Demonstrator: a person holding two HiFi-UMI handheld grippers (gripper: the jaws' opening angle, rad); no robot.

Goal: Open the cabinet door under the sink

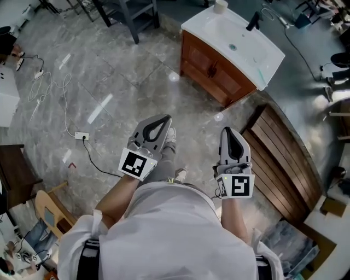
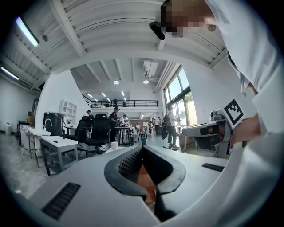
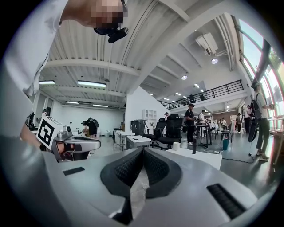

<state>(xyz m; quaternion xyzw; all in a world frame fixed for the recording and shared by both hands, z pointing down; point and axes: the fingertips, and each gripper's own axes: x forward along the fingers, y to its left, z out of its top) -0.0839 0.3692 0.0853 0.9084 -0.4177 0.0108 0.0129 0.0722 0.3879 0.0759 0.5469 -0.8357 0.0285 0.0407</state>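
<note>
Two pairs of tongs are held level in front of the person, side by side above the grey floor (image 1: 109, 65), and neither holds anything.

At the far left a cable (image 1: 54, 93) trails across the floor to a socket strip (image 1: 82, 136).

The left tongs (image 1: 163, 118) come next, with their marker cube close to the person's body. Their own view shows the jaws pressed together and nothing between the ribbed pads (image 2: 129, 165).

Ahead of both tongs, and well apart from them, stands the cabinet (image 1: 197, 57), set at an angle to the person. It lies up and to the right of the left tongs and almost straight beyond the right pair. Its two wooden doors (image 1: 232, 81) sit flush and shut, with dark handles (image 1: 212, 69) where they meet. The white sink (image 1: 232, 38) caps the cabinet, with a black tap (image 1: 253, 21) at its far edge and a white cup (image 1: 220, 5) on one corner.

The right tongs (image 1: 227, 131) point towards the cabinet front without touching it, and bare floor lies between the two. Their jaws are likewise together and empty.

Furthest right, dark wooden slats (image 1: 284, 158) lie on the floor beside the cabinet and just to the right of the right tongs.
</note>
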